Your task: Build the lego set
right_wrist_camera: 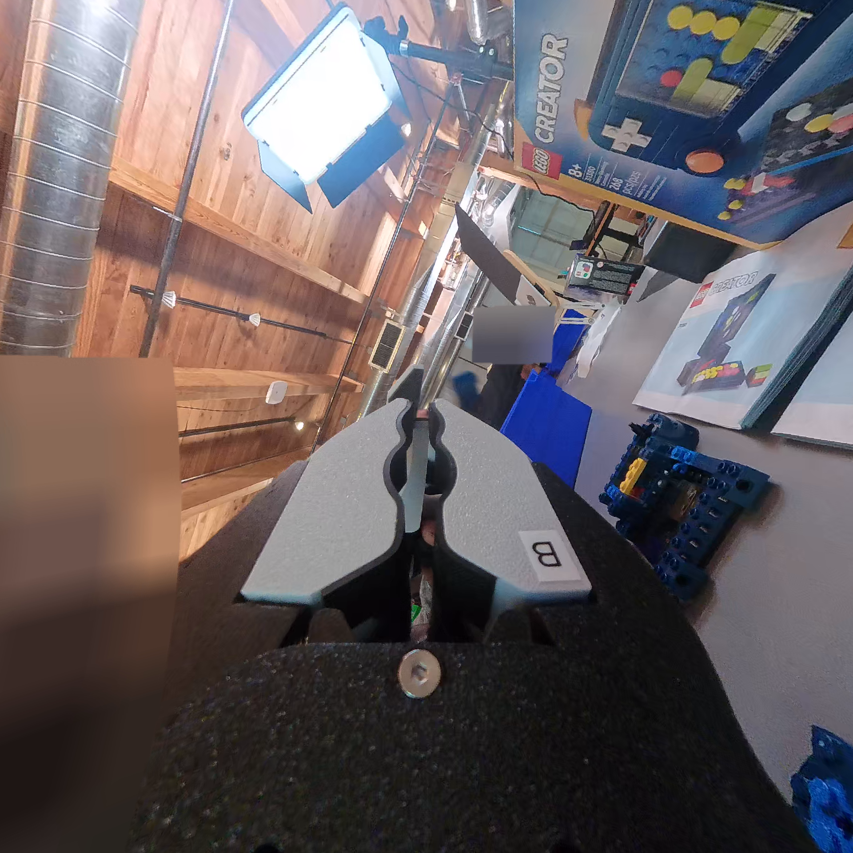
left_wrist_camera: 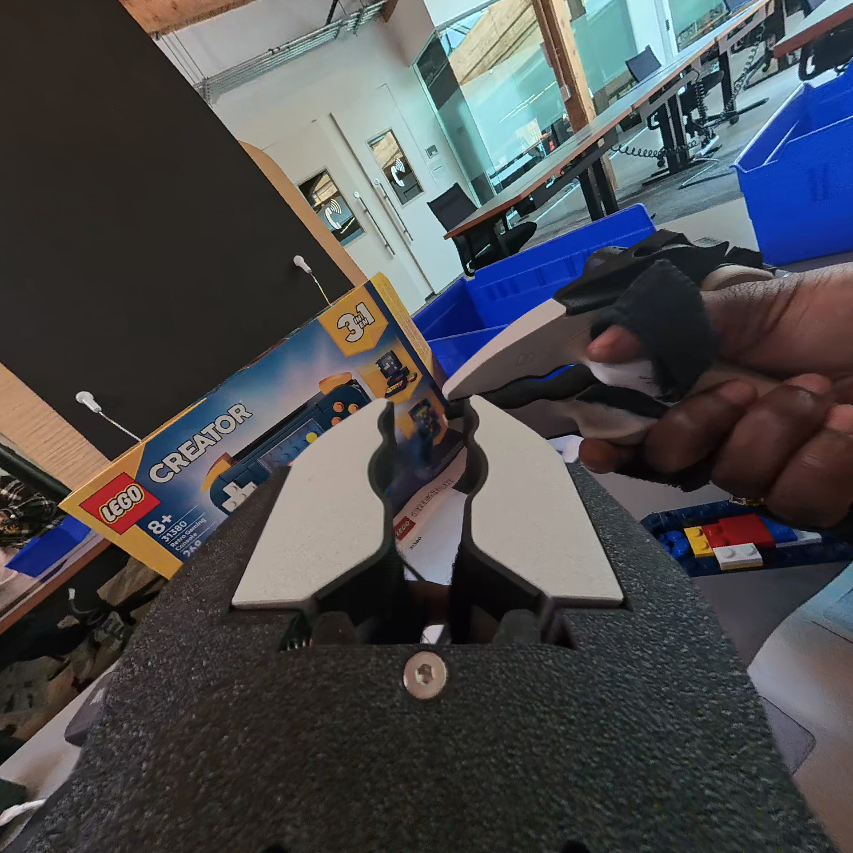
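Left wrist view shows my left hand-held gripper (left_wrist_camera: 429,406) parted, nothing pressed between its pads, the right hand-held gripper's (left_wrist_camera: 454,399) tip just beside it. Mine on the right pinches a small dark piece (left_wrist_camera: 457,408); the blue-and-yellow cardboard toy box (left_wrist_camera: 258,443) stands behind.

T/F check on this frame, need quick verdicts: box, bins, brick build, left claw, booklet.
1. The box stands upright beyond the left claw. True.
2. The bins are red. False: blue.
3. A mostly blue brick build lies on the table. True.
4. The left claw's jaws are fully shut. False: they stand apart, and the box shows through the gap.
5. The booklet lies inside a bin. False: it lies flat on the table.
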The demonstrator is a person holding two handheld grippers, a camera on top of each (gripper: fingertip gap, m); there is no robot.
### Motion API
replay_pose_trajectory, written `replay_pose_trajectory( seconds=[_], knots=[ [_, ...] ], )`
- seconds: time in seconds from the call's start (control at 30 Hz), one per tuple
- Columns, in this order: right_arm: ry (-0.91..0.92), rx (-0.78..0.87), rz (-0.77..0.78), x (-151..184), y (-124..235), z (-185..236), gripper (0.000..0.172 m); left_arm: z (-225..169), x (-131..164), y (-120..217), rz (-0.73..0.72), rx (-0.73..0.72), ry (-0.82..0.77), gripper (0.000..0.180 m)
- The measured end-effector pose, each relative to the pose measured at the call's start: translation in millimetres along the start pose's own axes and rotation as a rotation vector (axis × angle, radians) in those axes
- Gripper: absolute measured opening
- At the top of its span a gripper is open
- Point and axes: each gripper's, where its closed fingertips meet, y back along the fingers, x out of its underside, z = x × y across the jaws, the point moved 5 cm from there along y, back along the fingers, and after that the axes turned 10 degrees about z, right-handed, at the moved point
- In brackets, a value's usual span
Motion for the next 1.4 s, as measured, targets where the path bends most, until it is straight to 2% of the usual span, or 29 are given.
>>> replay_pose_trajectory(
  seconds=[0.13, 0.2, 0.27, 0.37, 0.43, 0.53, 0.63, 0.73, 0.9, 1.03, 1.13, 1.27, 1.4],
  knots=[
    [0.02, 0.019, 0.046, 0, 0, -2, 0.005, 0, 3, 0, -0.011, 0.055, 0.0, 0.024],
    [0.049, 0.071, 0.136, 1, 1, -8, 0.005, 4, 11, 0, 0.004, 0.103, -0.011, 0.037],
    [0.128, 0.158, 0.285, 2, 4, -14, 0.005, 7, 20, -1, 0.07, 0.236, 0.005, 0.043],
    [0.385, 0.406, 0.506, -4, 18, -25, 0.008, 11, 40, -4, 0.263, 0.365, 0.068, 0.036],
    [0.609, 0.621, 0.65, -14, 35, -33, 0.019, 12, 49, -5, 0.314, 0.388, 0.074, 0.033],
    [0.877, 0.931, 0.857, -28, 66, -47, 0.023, 7, 54, -7, 0.355, 0.4, 0.086, 0.031],
    [0.903, 0.991, 1.078, -20, 83, -53, 0.023, -5, 55, -9, 0.367, 0.421, 0.019, 0.03],
    [0.866, 1.024, 1.211, -14, 94, -49, 0.023, -17, 56, -10, 0.386, 0.446, -0.048, 0.029],
    [0.848, 1.094, 1.304, -17, 114, -39, 0.034, -26, 54, -10, 0.374, 0.459, -0.092, 0.029],
    [0.946, 0.979, 1.29, -14, 106, -49, 0.037, -30, 53, -10, 0.37, 0.48, -0.104, 0.029],
    [1.092, 0.967, 1.302, -15, 106, -56, 0.037, -33, 53, -10, 0.364, 0.483, -0.129, 0.029],
    [1.135, 0.918, 1.247, -16, 104, -61, 0.021, -38, 54, -10, 0.359, 0.513, -0.132, 0.03],
    [1.053, 0.85, 1.134, -22, 103, -59, 0.02, -40, 49, -11, 0.3, 0.515, -0.106, 0.041]
  ],
)
